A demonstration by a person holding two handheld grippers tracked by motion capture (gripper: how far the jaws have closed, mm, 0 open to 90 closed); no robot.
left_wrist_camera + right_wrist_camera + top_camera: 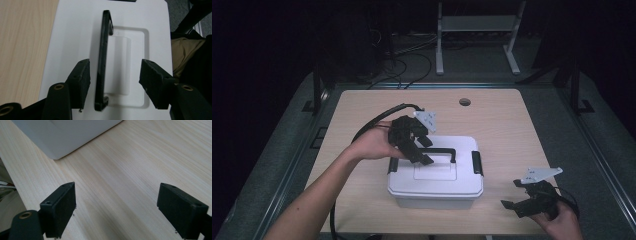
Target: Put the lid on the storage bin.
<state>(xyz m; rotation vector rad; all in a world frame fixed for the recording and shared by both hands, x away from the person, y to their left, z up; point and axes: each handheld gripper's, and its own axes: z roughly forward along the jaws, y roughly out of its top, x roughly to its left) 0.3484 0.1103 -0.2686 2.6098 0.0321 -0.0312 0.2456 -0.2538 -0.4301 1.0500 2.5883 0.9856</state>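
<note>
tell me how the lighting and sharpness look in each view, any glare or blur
High view: dark surroundings, lit light wooden table, white plastic lidded box slightly washed out, soft overall. Left gripper view: bright lid, glossy black carry handle sharp with faint sheen, near jaws softer. Right gripper view: wood grain clear, box corner greyish in shade, black jaws blurred.

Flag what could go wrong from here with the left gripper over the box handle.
The left gripper is open with the raised black handle close to one pad, off-centre; closing might tip it over. The white box has nothing bracing it, since the right gripper sits open on the table, so a pull could drag it.
</note>
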